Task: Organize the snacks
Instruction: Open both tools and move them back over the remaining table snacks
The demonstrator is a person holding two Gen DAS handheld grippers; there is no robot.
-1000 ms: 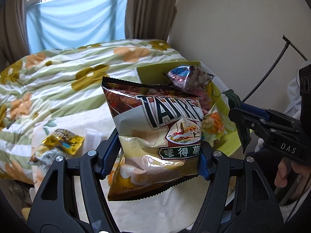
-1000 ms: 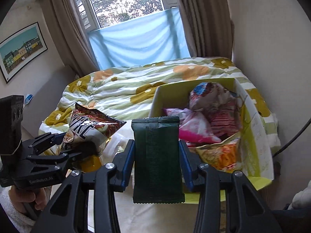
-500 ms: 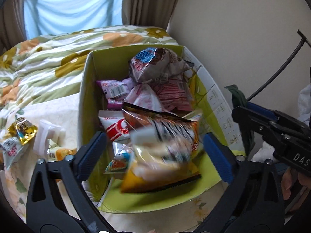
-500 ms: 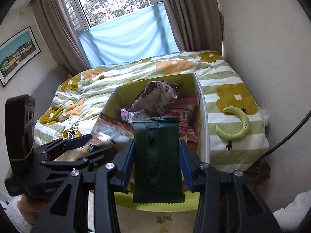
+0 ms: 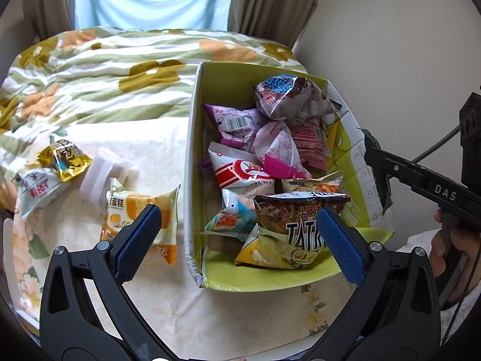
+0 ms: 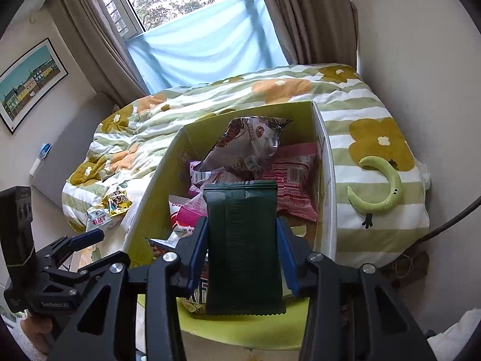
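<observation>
A green cardboard box point(image 5: 192, 162) on the bed holds several snack bags. The brown and yellow chip bag point(image 5: 297, 231) lies at its near end. My left gripper point(image 5: 237, 237) is open and empty just above the box's near left corner. My right gripper point(image 6: 243, 252) is shut on a dark green snack packet point(image 6: 243, 246) and holds it upright over the near end of the box point(image 6: 326, 186). In the left wrist view the right gripper point(image 5: 378, 177) sits at the box's right wall.
Loose snacks lie on the bed left of the box: an orange cake packet point(image 5: 138, 213), a gold packet point(image 5: 64, 159), a white packet point(image 5: 37, 186). A green moon-shaped toy point(image 6: 381, 186) lies right of the box. The wall is close on the right.
My left gripper opened and let go of the chip bag, which dropped into the near end of the box. My right gripper moved over the box with the green packet.
</observation>
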